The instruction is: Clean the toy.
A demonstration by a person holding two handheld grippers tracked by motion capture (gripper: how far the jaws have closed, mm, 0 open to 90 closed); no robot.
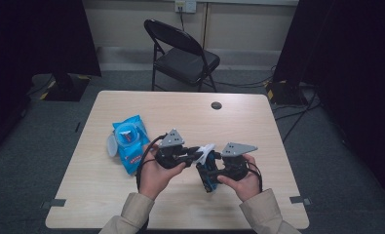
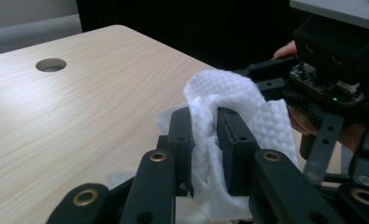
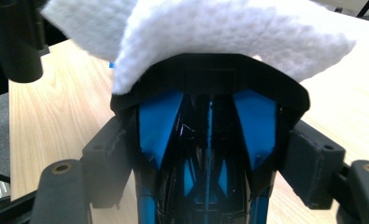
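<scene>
The high view looks forward and down from above the person's side onto the pale wooden table [image 1: 180, 105], taking in the whole top. The left gripper view sits low and close, facing across the table's far corner. The right gripper view is nearer still. All three share the crumpled white textured wipe [image 1: 207, 150] [image 2: 229, 100] [image 3: 210, 28].
</scene>
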